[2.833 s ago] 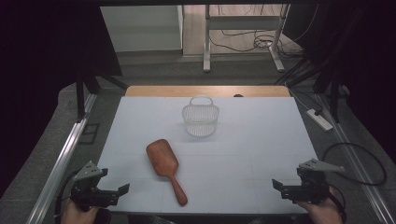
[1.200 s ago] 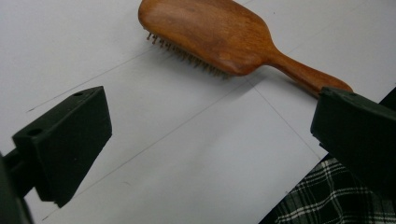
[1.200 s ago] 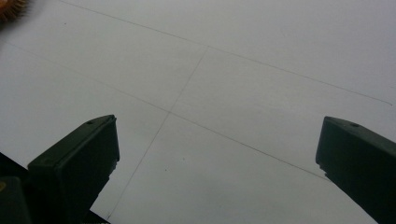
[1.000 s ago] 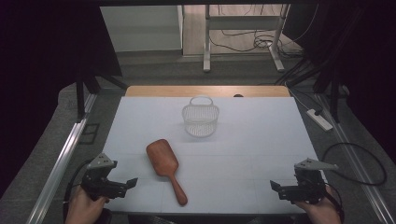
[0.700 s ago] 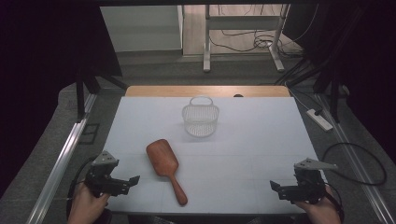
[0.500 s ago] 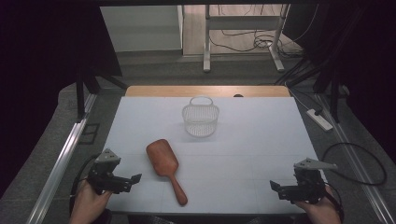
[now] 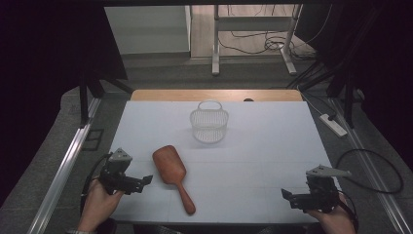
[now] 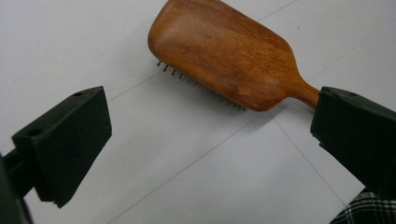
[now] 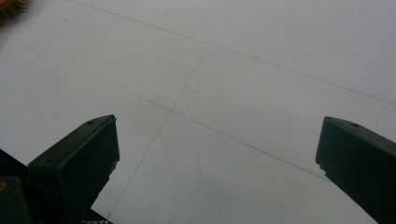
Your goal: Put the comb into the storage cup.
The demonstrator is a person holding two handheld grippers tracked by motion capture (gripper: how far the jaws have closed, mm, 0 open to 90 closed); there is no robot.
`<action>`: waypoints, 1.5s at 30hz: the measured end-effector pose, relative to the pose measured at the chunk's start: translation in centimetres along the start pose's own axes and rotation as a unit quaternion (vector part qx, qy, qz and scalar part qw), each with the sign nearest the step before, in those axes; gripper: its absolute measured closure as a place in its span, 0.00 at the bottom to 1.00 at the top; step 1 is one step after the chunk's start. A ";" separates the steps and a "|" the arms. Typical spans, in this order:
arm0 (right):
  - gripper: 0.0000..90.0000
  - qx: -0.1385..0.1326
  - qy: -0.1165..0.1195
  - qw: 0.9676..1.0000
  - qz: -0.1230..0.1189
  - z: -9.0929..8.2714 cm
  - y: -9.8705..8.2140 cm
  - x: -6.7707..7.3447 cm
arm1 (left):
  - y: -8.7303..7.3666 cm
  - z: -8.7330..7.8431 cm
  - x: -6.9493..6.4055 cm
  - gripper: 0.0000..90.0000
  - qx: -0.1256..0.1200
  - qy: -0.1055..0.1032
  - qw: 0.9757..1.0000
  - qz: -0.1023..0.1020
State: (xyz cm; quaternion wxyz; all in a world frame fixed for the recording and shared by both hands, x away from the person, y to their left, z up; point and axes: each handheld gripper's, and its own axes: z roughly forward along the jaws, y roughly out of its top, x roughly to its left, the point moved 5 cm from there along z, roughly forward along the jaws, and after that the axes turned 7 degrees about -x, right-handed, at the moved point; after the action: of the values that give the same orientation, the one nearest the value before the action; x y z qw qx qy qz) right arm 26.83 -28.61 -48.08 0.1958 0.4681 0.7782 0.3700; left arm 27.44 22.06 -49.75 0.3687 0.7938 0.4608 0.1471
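Lying bristles down on the white table (image 7: 272,146), the brush (image 7: 171,173) is near the front left, its handle toward the person; no writing can be read on it. A wire basket (image 7: 209,124) stands well behind it. The left gripper (image 7: 146,179) hovers just beside the brush, jaws wide apart and empty; the right gripper (image 7: 286,194) is well apart at the front right, likewise spread and empty.

Dim room, evenly lit white table (image 7: 253,161), soft shadows, slight blur
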 end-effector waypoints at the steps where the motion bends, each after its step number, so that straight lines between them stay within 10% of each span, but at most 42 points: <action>1: 0.00 0.000 0.000 1.000 0.000 0.0 0.0 0.0 | 0.1 0.1 0.0 0.00 0.001 0.000 1.000 0.001; 45: 0.00 0.012 0.001 1.000 -0.001 0.2 -0.1 0.0 | 4.6 5.1 -0.2 0.00 0.044 -0.004 0.998 0.041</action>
State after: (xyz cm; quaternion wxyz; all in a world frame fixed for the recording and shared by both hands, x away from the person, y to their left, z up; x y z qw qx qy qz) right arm 26.93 -28.56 -48.28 0.1900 0.4692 0.7832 0.3609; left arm 33.14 18.19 -49.87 0.3287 0.8283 0.4322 0.1386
